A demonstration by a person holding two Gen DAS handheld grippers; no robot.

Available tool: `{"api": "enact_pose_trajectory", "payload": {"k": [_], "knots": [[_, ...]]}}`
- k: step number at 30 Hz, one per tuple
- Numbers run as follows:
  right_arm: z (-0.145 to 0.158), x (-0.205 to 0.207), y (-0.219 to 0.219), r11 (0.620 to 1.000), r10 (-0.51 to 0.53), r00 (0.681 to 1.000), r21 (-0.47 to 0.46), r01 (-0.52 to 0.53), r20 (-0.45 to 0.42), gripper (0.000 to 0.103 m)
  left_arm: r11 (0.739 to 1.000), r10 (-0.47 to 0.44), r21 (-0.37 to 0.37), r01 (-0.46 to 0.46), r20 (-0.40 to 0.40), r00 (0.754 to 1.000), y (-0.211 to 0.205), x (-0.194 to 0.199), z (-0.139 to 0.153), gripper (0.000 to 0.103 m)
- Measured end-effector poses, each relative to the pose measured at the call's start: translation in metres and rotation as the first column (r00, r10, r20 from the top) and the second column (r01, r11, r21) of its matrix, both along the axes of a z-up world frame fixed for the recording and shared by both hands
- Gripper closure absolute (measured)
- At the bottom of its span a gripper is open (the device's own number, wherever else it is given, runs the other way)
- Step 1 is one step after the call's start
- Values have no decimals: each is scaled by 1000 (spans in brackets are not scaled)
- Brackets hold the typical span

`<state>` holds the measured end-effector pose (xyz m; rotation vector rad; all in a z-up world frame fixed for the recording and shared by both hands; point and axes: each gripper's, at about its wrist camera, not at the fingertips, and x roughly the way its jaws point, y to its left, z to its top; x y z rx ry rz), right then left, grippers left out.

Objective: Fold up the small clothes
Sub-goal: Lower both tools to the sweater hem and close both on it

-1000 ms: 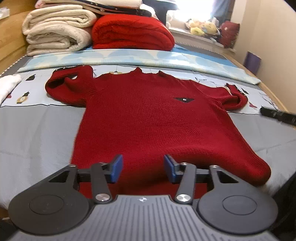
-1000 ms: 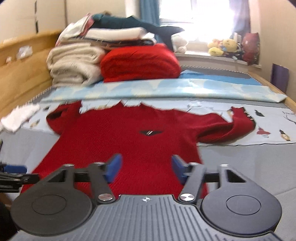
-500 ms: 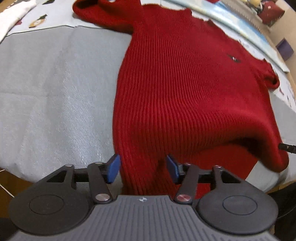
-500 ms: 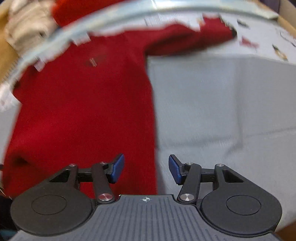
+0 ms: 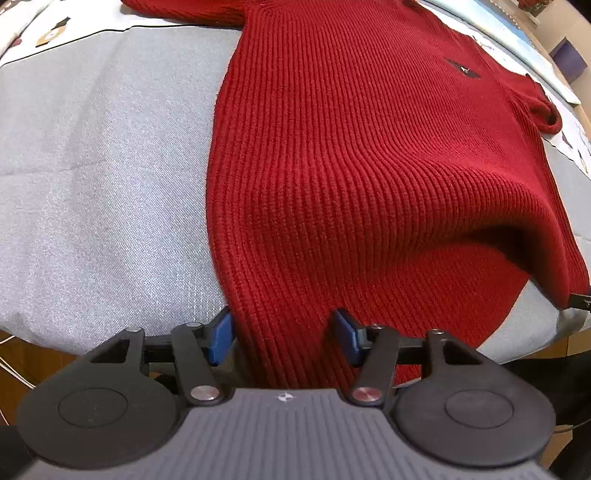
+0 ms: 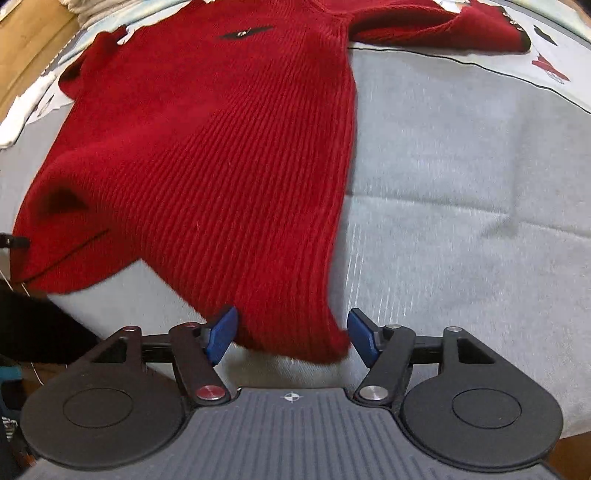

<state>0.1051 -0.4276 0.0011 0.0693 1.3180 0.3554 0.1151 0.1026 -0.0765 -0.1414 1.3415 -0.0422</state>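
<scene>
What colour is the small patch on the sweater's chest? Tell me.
Black, on the red sweater; the patch shows best in the right wrist view.

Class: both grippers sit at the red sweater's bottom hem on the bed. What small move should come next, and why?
Probably close both on the hem. The left gripper, jaws closing, and the right gripper, jaws opening, each straddle a bottom corner of the red sweater with pads not yet pressing.

Left tool (image 5: 282, 334) points down at the bed (image 5: 103, 177), its jaws closing, the red sweater (image 5: 354, 177) hem's left corner between the blue pads, unpinched. Sweater body runs toward twelve o'clock; hem lifts at three o'clock.
</scene>
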Motion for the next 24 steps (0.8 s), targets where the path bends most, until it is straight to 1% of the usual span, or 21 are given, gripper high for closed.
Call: {"api": "enact_pose_trajectory", "payload": {"k": [2, 3, 4, 5, 7, 8, 9, 10, 11, 12, 13, 14, 15, 17, 18, 20, 22, 24], "knots": [[3, -4, 1, 1000, 15, 1000, 2, -15, 10, 40, 1000, 3, 6, -3, 13, 1000, 4, -2, 6, 61], [6, -6, 2, 1000, 26, 999, 11, -27, 20, 52, 1000, 6, 8, -6, 32, 999, 4, -2, 9, 87], [10, -8, 2, 999, 34, 999, 29, -35, 35, 67, 1000, 7, 10, -8, 66, 998, 5, -2, 15, 94], [16, -9, 1, 998, 34, 998, 45, -37, 56, 75, 1000, 3, 5, -3, 103, 995, 5, -5, 19, 94], [32, -8, -8, 994, -5, 995, 106, -6, 104, 89, 1000, 9, -24, -5, 191, 982, 11, -9, 36, 94], [43, -6, -15, 988, -48, 989, 149, 27, 137, 89, 999, 21, -37, -13, 227, 974, 15, -11, 44, 95], [58, -6, -29, 973, -127, 973, 216, 84, 191, 90, 998, 39, -56, -25, 261, 965, 20, -14, 51, 95], [70, -7, -44, 950, -201, 951, 284, 131, 233, 91, 996, 69, -82, -46, 299, 952, 27, -18, 60, 95], [83, -9, -61, 913, -291, 918, 366, 181, 269, 91, 993, 89, -98, -60, 321, 943, 33, -22, 65, 95], [91, -10, -74, 879, -357, 891, 423, 220, 279, 91, 992, 103, -107, -71, 332, 938, 37, -23, 69, 95], [94, -8, -86, 853, -407, 875, 452, 261, 263, 91, 991, 111, -106, -81, 318, 941, 41, -23, 68, 95], [89, -4, -91, 849, -423, 877, 438, 296, 227, 91, 992, 108, -91, -85, 294, 950, 40, -23, 63, 95], [80, 0, -91, 866, -417, 894, 371, 335, 166, 91, 995, 95, -63, -82, 258, 961, 37, -22, 56, 95], [60, 5, -83, 897, -397, 915, 239, 371, 68, 91, 999, 54, -12, -53, 186, 981, 30, -14, 44, 95], [55, 5, -76, 914, -372, 927, 191, 358, 45, 91, 999, 35, 15, -38, 162, 986, 28, -12, 38, 95], [53, 6, -62, 945, -309, 950, 125, 302, 43, 91, 998, 9, 63, -17, 129, 992, 20, -9, 34, 95], [49, 4, -55, 961, -271, 962, 66, 269, 15, 91, 994, -30, 103, 21, 90, 995, 13, -5, 28, 95], [38, 8, -45, 972, -234, 972, 19, 234, 0, 91, 989, -54, 139, 42, 85, 995, 6, -3, 21, 95]]}}
